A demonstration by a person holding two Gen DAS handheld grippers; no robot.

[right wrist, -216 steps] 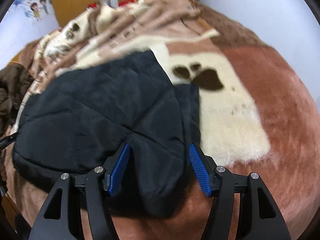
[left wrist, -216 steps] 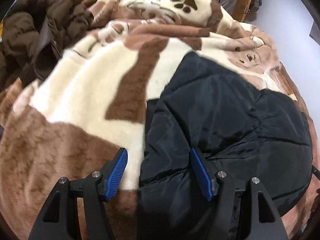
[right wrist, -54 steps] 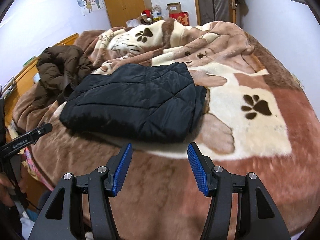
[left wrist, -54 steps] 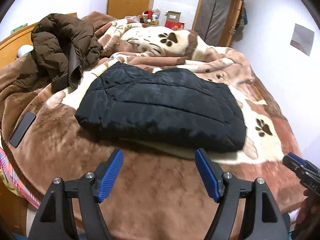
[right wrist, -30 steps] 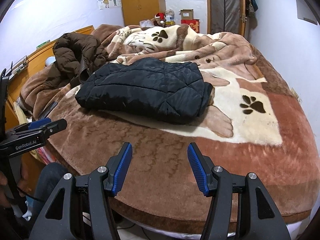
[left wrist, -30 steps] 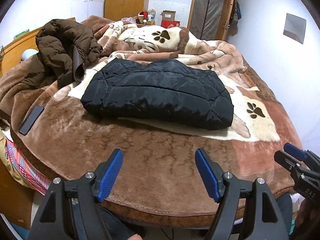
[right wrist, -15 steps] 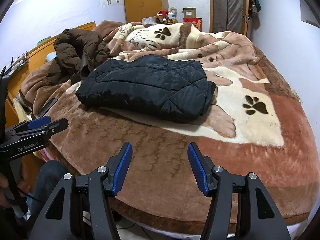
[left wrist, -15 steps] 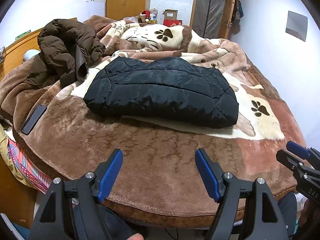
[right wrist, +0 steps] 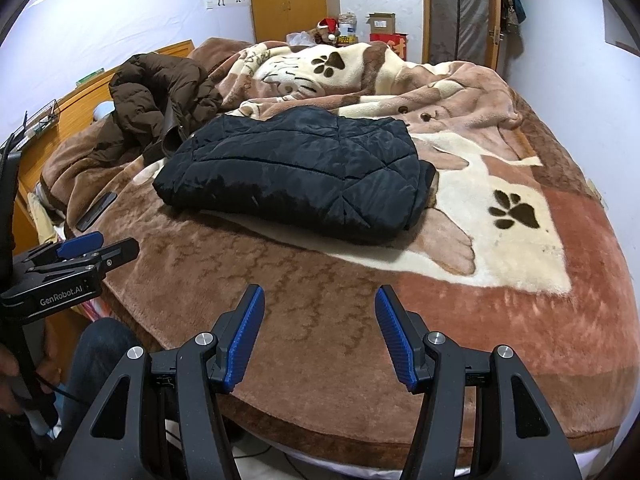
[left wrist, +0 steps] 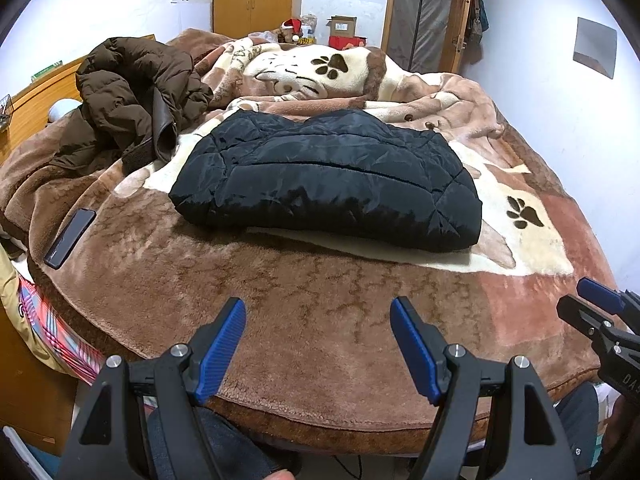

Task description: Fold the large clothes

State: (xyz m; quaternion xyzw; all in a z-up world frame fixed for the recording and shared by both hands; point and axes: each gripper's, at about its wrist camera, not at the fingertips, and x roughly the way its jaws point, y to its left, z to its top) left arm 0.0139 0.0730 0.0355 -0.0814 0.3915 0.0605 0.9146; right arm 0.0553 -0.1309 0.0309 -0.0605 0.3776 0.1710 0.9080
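Observation:
A black quilted jacket (left wrist: 328, 176) lies folded into a compact rectangle on the brown and cream paw-print blanket (left wrist: 320, 292); it also shows in the right wrist view (right wrist: 296, 172). My left gripper (left wrist: 318, 344) is open and empty, held back over the bed's front edge, well short of the jacket. My right gripper (right wrist: 320, 332) is open and empty too, also back at the front edge. Each gripper shows at the edge of the other's view.
A brown puffer coat (left wrist: 136, 96) is heaped at the back left of the bed. A dark phone (left wrist: 70, 237) lies on the blanket near the left edge. A wooden headboard (right wrist: 80, 100) runs along the left. A wardrobe and door stand behind.
Both grippers have pulled back from the folded jacket toward the foot of the bed over the last seconds. In the last half second the views barely shift.

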